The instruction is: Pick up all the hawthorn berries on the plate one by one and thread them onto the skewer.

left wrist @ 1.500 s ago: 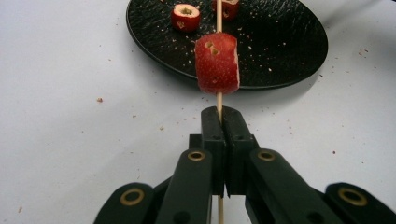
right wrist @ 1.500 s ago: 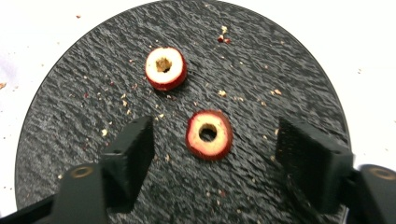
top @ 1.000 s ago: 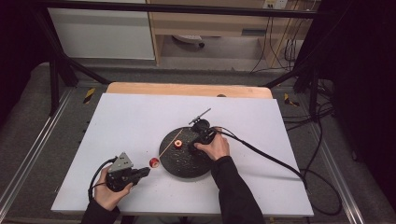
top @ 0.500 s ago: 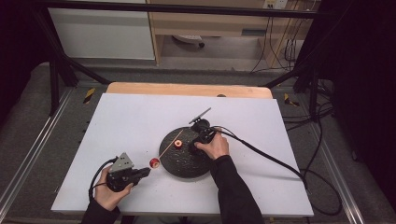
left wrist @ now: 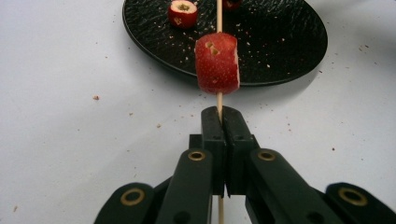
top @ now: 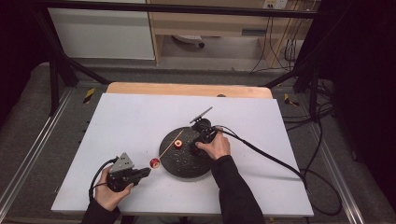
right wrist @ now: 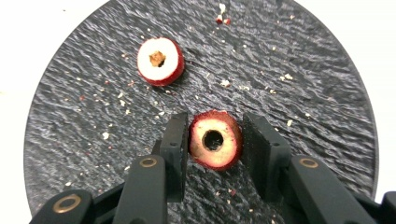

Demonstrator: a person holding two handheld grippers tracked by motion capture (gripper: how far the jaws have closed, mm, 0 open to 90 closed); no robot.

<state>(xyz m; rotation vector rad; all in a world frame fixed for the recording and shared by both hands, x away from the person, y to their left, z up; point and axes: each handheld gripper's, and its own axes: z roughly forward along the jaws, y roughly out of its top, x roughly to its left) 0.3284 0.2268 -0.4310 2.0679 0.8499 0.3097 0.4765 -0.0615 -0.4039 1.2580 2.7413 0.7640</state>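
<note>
Your left gripper (left wrist: 219, 122): jaws pressed tight on wooden skewer (left wrist: 219, 100), red fruit slice (left wrist: 216, 63) threaded just beyond jaw tips, hanging over white table (left wrist: 70, 116) short of black plate (left wrist: 280, 60) rim. High view loses this clamp under your hand.

Your right gripper (right wrist: 214, 140): jaws partly spread around cored slice (right wrist: 215, 141) lying on plate; left pad touching, right pad just off. Second cored slice (right wrist: 159, 61) farther, apart.

Skewer far end cut off in left gripper view. Bare table all round plate.

High view looks down; both gripper views closely share the black plate (top: 187, 169).
</note>
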